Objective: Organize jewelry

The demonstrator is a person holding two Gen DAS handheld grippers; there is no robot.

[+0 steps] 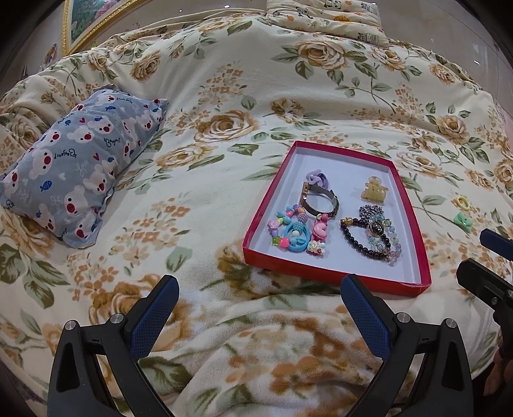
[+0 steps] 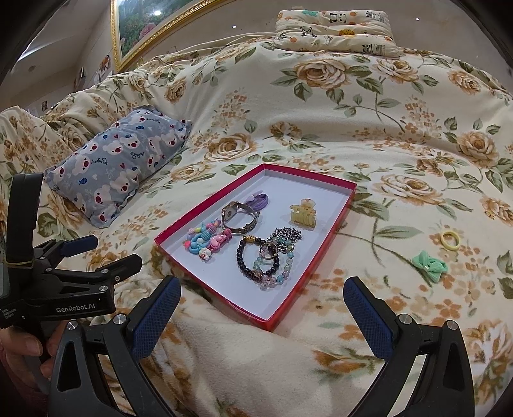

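A shallow red tray (image 1: pixel 413 231) (image 2: pixel 323 253) with a white floor lies on the flowered bedspread. Inside it are a purple hair tie (image 1: pixel 315 178), a metal watch (image 1: pixel 320 202) (image 2: pixel 239 218), colourful bead pieces (image 1: pixel 296 231) (image 2: pixel 206 242), a yellow claw clip (image 1: pixel 373 191) (image 2: pixel 303 211) and beaded bracelets (image 1: pixel 373 237) (image 2: pixel 267 259). Right of the tray, on the cloth, lie a yellow ring hair tie (image 1: pixel 462 202) (image 2: pixel 451 240) and a mint green bow (image 1: pixel 462 222) (image 2: pixel 429 261). My left gripper (image 1: pixel 259 298) (image 2: pixel 109 250) is open and empty near the tray's front. My right gripper (image 2: pixel 261 304) (image 1: pixel 481 253) is open and empty.
A blue bear-print pillow (image 1: pixel 80 170) (image 2: pixel 118 166) lies to the left. A panda-print cushion (image 1: pixel 323 17) (image 2: pixel 336 29) sits at the far end of the bed. A gold-framed picture (image 2: pixel 144 29) hangs behind. A hand (image 2: pixel 22 349) holds the left gripper.
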